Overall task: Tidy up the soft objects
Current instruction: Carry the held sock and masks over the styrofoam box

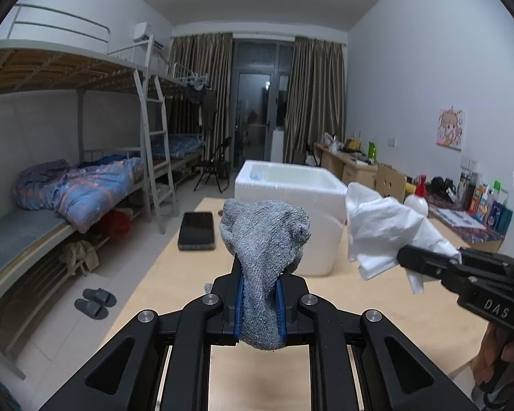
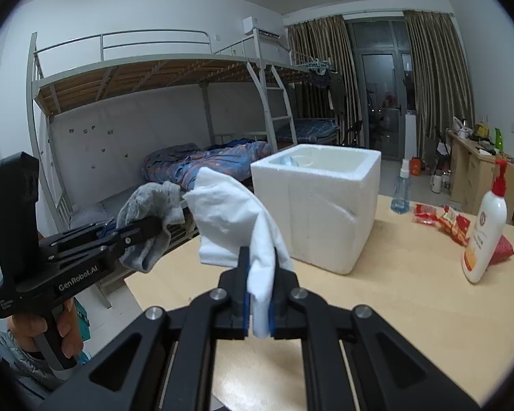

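Grey sock point(image 1: 264, 239) pinched in the left gripper point(image 1: 259, 294), white cloth point(image 2: 243, 212) pinched in the right gripper point(image 2: 259, 284); both held above the table point(image 2: 411, 294), pointing slightly downward toward the foam box point(image 2: 325, 205) at its far edge.

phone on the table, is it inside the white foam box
No, the phone lies flat on the bare table, to the left of the foam box and apart from it.

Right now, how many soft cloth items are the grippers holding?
2. A grey sock is clamped in the left gripper; a white cloth is clamped in the right gripper. The foam box may hide more.
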A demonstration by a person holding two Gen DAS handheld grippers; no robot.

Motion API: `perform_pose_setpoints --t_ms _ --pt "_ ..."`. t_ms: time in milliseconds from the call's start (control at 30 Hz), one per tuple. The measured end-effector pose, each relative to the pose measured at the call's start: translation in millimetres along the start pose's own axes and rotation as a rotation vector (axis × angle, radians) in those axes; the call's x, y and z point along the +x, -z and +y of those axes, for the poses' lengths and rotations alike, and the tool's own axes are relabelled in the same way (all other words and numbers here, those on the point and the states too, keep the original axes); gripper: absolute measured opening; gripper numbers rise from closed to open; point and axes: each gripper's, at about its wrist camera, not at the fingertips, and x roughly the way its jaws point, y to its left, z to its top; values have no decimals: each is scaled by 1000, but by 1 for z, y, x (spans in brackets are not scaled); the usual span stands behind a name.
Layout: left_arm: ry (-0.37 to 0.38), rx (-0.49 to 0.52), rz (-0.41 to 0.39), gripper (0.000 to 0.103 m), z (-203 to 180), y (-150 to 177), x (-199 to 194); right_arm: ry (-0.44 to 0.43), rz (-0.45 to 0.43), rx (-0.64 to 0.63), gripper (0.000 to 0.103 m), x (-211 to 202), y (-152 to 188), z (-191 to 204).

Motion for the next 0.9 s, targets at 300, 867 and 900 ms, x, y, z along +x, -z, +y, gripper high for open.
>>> perform_pose_setpoints --t_ms 300,867,900 --pt "1 -5 -71 16 -4 -31 2 15 -42 4 10 3 -24 -4" --pt "37 -1 -85 16 -9 -73 24 51 -53 1 10 17 -65 -18" --pt "34 4 -88 16 -9 -75 26 55 -52 2 10 19 -68 -20"
